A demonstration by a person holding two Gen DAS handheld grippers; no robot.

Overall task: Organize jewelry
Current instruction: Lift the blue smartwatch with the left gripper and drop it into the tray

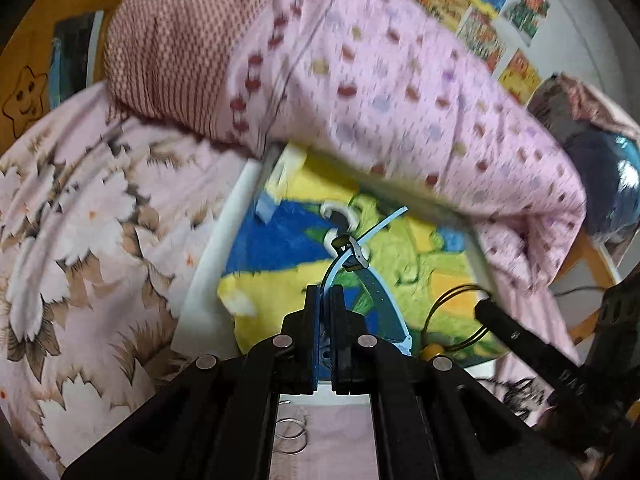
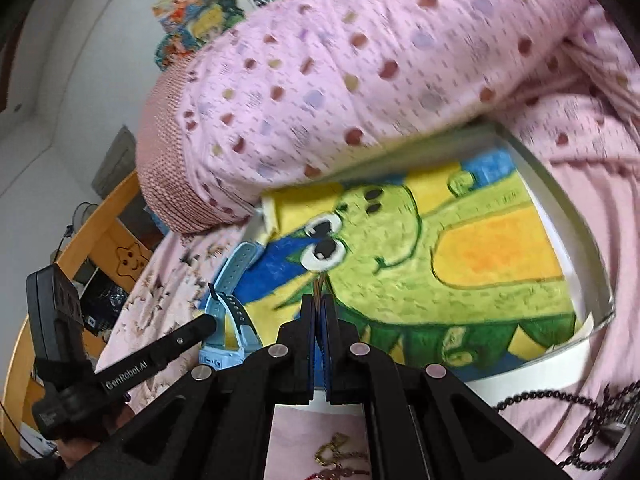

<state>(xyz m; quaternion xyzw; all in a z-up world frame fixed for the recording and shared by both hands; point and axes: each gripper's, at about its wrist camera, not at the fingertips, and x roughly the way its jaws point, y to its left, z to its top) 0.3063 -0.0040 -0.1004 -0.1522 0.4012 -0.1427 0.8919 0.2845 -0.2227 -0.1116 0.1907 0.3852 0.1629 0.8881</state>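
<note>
- Watch [image 1: 384,292]: light blue, with a holed strap and buckle. It hangs above the left part of the tray; the strap is clamped between the narrow jaws of the left gripper [image 1: 325,292].
- Thin cord [image 2: 319,286]: brownish strands pinched in the right gripper [image 2: 319,300], jaws nearly together, over the tray's picture. What kind of piece it is cannot be told.
- Tray [image 2: 532,372]: shallow, white-rimmed, lined with a green cartoon drawing. Its far edge is tucked under the spotted pink quilt [image 2: 360,60].
- Yellow bead on dark loops [image 1: 434,350]: by the tray's near rim, just beside the right gripper.
- Still loose on the floral sheet [image 1: 80,240]: silver rings [image 1: 292,432], dark bead chain [image 2: 592,424], gold and red chain [image 2: 340,460].
- Progress, as judged: early to middle; two pieces in hand, neither set down, several not yet collected.
</note>
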